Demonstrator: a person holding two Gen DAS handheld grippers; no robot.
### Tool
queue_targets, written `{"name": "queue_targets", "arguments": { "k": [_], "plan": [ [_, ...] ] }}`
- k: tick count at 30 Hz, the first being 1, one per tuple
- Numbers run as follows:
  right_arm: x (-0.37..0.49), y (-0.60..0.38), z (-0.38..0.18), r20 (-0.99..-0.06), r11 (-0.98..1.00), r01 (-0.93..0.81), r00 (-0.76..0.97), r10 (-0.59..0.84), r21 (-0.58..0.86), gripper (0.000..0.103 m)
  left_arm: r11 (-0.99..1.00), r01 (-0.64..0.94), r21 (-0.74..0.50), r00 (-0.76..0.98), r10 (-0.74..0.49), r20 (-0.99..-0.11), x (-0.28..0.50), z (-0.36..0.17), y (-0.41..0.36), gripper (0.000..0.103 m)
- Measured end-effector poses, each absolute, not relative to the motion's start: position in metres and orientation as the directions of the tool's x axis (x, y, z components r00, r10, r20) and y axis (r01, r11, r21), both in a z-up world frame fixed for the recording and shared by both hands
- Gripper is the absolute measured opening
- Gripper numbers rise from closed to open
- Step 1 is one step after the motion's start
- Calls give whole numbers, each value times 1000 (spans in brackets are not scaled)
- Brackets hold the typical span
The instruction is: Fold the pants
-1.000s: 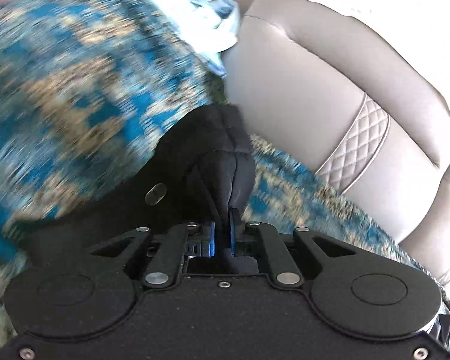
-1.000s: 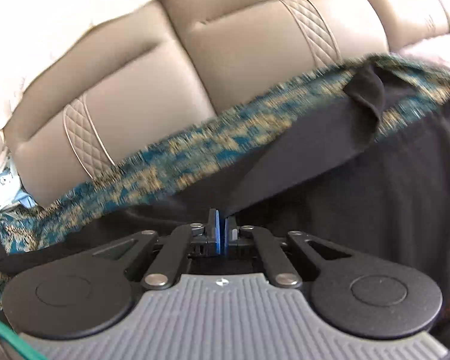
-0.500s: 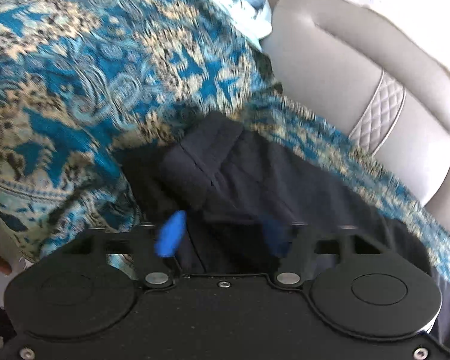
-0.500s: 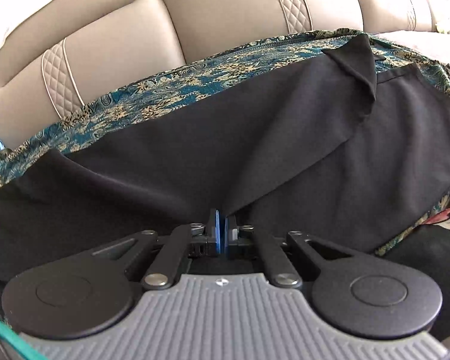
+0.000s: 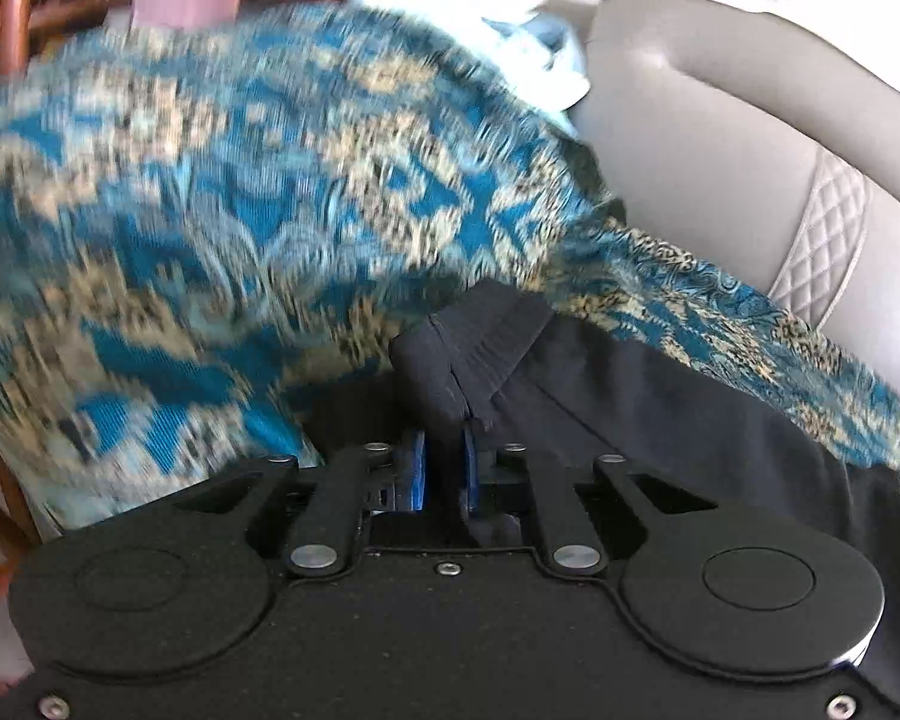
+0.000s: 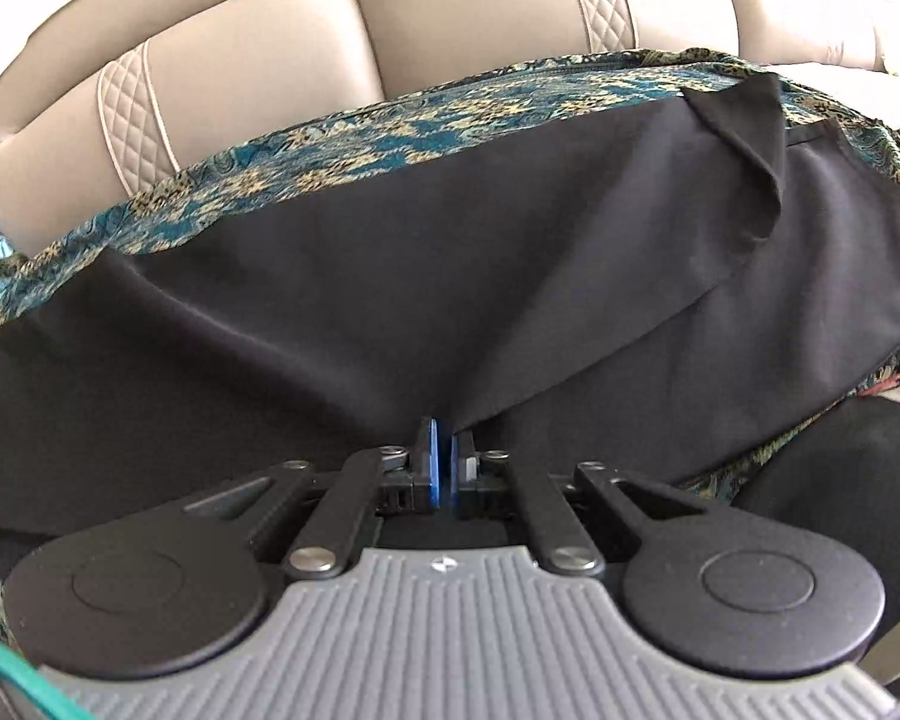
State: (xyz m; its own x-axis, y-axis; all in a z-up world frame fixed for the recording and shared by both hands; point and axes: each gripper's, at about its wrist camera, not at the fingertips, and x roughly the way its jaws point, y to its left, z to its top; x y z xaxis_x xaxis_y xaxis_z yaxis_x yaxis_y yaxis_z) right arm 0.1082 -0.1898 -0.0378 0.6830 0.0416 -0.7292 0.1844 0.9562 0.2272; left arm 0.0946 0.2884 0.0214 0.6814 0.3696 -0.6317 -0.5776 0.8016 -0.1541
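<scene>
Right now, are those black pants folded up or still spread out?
Mostly spread out: the black pants lie long across the patterned blanket, one leg lapped over the other.

Black pants, blue-and-gold paisley throw, beige sofa with quilted diamond panels, blue claw pads

A: How does the left gripper stand?
B: Its blue pads are pinched on a thick fold of the black pants.
A: And the right gripper?
B: Pads nearly together, clamping a thin edge of the pants.
</scene>
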Motion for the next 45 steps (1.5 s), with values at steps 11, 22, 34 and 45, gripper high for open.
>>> {"name": "queue_targets", "arguments": {
  "k": [11, 22, 34, 45],
  "plan": [
    [94, -167, -41, -731, 972, 114, 679, 74, 203, 7, 771, -634, -62, 584, 425, -692, 93, 3, 303, 14],
    [93, -213, -43, -696, 941, 232, 718, 5, 246, 54, 767, -641, -10, 556, 456, -694, 104, -5, 299, 18],
    [144, -368, -48, -684, 787, 596, 641, -347, 159, 59, 764, -645, 13, 540, 468, -699, 108, -5, 300, 20],
    [185, -417, -50, -672, 799, 577, 661, -334, 170, 59, 760, -650, 29, 524, 475, -707, 109, -6, 302, 23]
  ]
}}
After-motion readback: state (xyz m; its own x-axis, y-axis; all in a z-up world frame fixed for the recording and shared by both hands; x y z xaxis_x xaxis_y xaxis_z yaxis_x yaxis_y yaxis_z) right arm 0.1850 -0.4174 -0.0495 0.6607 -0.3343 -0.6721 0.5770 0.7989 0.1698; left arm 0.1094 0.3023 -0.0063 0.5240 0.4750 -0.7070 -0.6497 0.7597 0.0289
